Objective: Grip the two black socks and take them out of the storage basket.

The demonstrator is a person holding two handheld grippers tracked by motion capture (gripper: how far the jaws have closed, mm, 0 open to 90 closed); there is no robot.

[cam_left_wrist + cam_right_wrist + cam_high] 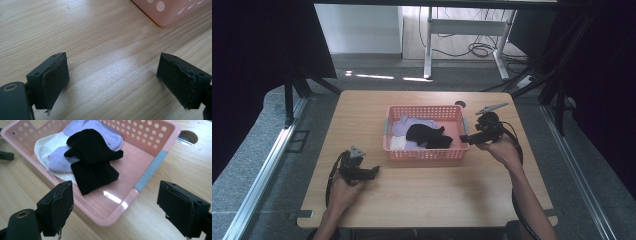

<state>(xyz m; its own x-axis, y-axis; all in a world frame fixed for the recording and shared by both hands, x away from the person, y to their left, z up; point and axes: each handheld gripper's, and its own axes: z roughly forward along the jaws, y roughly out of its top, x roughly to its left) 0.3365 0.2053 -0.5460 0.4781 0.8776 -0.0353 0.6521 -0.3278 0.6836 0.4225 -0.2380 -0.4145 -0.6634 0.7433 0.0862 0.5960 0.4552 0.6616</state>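
A pink perforated basket [461,115] stands on the wooden table [427,195], holding black socks [428,136], lilac socks [412,123] and a white one [397,143]. My right gripper [463,138] hovers at the basket's right side, open and empty; its view looks over the basket's rim [147,173] onto the black socks [92,157], lilac socks [58,161] and white sock [46,145]. My left gripper [375,171] rests low over the table, left of the basket's front corner, open with bare wood between its pads [53,80]. A basket corner [170,12] shows ahead of it.
A round cable hole [460,104] is cut in the table behind the basket, also seen as a hole [188,137] past the rim. Beyond the table are grey floor, a white desk frame [462,30] and cables. Black frames stand at both sides.
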